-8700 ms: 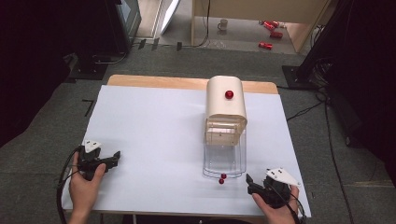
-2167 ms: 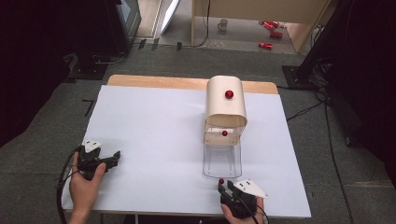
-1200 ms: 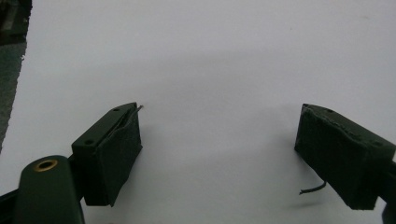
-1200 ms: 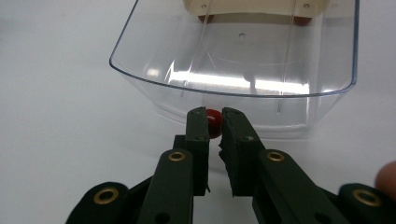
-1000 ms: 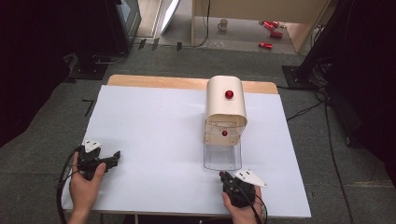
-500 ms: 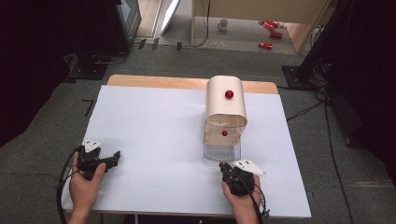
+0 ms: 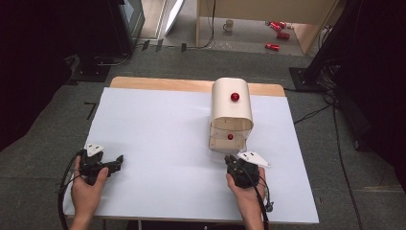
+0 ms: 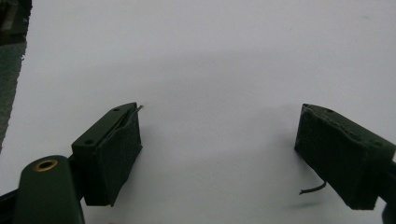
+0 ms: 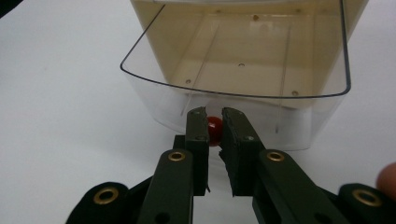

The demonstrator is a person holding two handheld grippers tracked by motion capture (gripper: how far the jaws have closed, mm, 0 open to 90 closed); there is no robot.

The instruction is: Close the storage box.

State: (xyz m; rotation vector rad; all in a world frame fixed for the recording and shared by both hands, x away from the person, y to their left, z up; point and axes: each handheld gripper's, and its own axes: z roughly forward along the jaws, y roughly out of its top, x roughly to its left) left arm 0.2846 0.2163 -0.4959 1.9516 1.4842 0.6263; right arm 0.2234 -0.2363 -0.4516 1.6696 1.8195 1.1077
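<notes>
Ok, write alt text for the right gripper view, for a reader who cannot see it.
Two black jaws of the right gripper are closed on a small red knob at the front of a clear plastic drawer. The drawer is empty, showing its beige base through the walls, and it sits on a white table.

Support: table [image 7: 158,139], rectangular, covered by a white sheet.
Far edge: bare wood strip exposed beyond the sheet.
Item on surface: cream cabinet [image 7: 231,106] with rounded top, standing right of centre.
Cabinet front: clear drawer [image 9: 243,79], partly open, facing the near edge.
Surround: grey carpet floor [image 7: 43,139] on all sides.
</notes>
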